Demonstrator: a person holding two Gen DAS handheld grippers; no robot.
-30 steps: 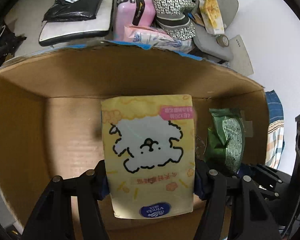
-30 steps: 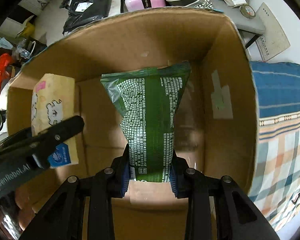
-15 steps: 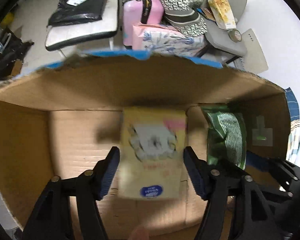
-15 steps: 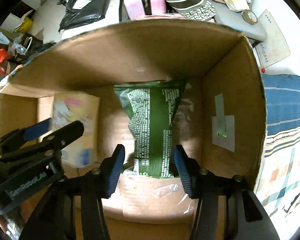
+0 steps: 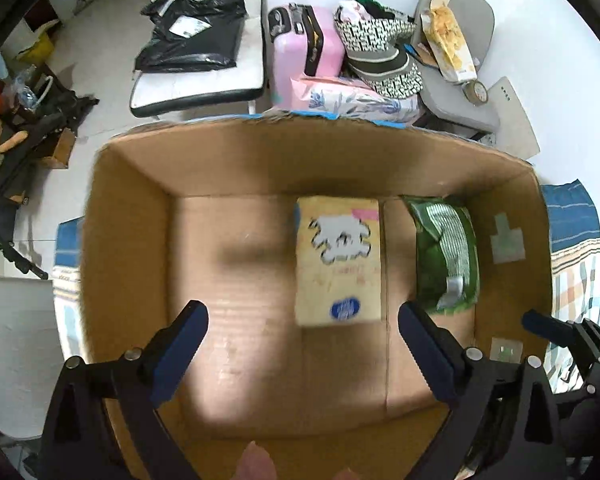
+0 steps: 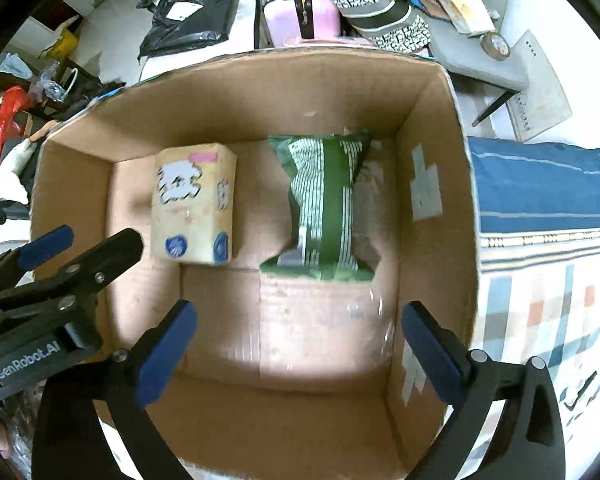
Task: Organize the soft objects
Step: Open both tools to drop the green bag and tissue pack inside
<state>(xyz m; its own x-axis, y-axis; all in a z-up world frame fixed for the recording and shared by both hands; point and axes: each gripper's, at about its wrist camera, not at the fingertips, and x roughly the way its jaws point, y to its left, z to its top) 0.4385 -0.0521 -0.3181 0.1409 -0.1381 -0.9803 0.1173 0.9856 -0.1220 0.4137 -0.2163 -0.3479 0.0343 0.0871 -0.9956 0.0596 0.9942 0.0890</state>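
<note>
A yellow tissue pack (image 5: pixel 338 260) with a white dog drawing lies on the floor of the cardboard box (image 5: pixel 228 160), seen also as the tissue pack (image 6: pixel 194 208) in the right wrist view. Beside it on the right lies a green packet (image 5: pixel 446 252), the same green packet (image 6: pixel 324 208) near the box's right wall (image 6: pixel 428 184). My left gripper (image 5: pixel 302 354) hangs open above the box, nothing between its fingers. My right gripper (image 6: pixel 296 354) is open too, above and short of the green packet. The left gripper (image 6: pixel 44 276) shows at the left edge.
Beyond the box stand a pink suitcase (image 5: pixel 306 52), a patterned bag (image 5: pixel 380 56), a grey chair with a snack bag (image 5: pixel 450 44), and a white chair holding a black plastic bag (image 5: pixel 192 40). A blue and checked cloth (image 6: pixel 540 240) lies under the box at the right.
Both grippers opened, letting go of the tissue pack and the green packet, which now lie on the box floor. Both grippers have pulled up and back from the box.
</note>
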